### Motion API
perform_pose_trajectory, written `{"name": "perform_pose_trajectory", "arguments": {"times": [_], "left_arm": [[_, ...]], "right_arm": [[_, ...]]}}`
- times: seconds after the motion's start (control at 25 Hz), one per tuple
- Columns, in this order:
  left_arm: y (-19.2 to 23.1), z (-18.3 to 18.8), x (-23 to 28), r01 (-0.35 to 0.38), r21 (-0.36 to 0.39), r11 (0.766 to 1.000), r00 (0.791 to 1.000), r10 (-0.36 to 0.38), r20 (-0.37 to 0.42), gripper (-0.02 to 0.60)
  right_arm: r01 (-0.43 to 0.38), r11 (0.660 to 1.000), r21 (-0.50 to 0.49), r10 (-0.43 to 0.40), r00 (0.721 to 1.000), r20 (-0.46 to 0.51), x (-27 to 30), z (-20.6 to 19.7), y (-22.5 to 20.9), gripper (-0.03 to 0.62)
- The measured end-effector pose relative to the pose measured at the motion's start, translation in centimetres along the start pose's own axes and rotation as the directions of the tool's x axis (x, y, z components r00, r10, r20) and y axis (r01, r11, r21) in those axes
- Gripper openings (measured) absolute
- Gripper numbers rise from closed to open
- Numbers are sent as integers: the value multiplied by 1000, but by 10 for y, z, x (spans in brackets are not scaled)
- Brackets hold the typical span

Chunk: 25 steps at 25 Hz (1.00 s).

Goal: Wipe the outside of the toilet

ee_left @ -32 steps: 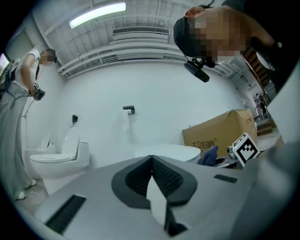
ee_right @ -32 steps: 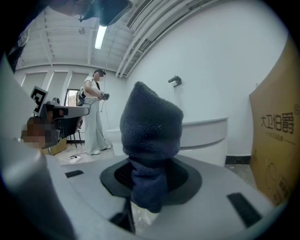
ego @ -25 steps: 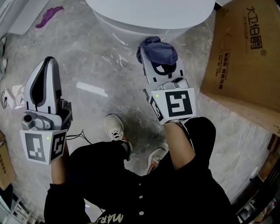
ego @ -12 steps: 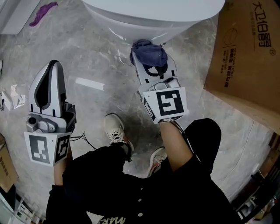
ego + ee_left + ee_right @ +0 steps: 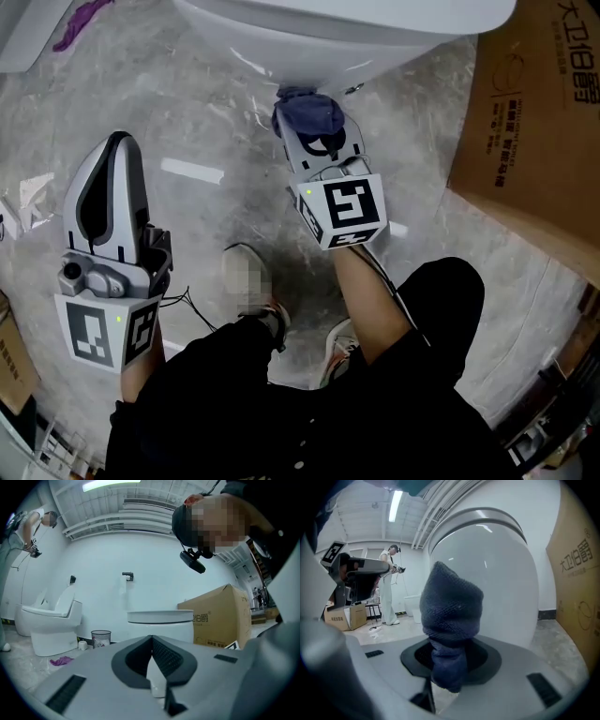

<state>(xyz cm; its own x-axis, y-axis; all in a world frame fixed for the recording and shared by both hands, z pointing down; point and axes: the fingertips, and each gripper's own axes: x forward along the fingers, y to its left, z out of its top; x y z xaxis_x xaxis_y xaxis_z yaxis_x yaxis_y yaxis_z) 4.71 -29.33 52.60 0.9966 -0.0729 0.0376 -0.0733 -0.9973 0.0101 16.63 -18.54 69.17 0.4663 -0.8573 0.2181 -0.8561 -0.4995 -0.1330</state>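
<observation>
Your right gripper pinches a bunched dark blue cloth against the near outside of the white toilet bowl. Your left gripper, jaws pressed together on nothing, hovers to the left, well apart from the toilet.

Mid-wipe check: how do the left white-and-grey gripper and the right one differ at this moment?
The left gripper has its jaws together on nothing; the right gripper is shut on a bunched dark blue cloth. The left gripper hangs over the grey marble floor, apart from the white toilet bowl; the right gripper holds its cloth at the bowl's outer wall, though contact cannot be confirmed. Both point forward.
</observation>
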Motion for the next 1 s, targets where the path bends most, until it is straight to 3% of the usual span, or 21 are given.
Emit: {"name": "perform_pose_trajectory", "arguments": {"times": [0.36, 1.0], "left_arm": [[-1, -33, -8, 16, -45, 999, 999, -18, -41, 11], [12, -70, -19, 0, -121, 993, 997, -10, -81, 11]], "right_arm": [[0, 999, 40, 3, 997, -78, 25, -52, -7, 118], [29, 1000, -4, -29, 991, -133, 57, -122, -21, 117]]}}
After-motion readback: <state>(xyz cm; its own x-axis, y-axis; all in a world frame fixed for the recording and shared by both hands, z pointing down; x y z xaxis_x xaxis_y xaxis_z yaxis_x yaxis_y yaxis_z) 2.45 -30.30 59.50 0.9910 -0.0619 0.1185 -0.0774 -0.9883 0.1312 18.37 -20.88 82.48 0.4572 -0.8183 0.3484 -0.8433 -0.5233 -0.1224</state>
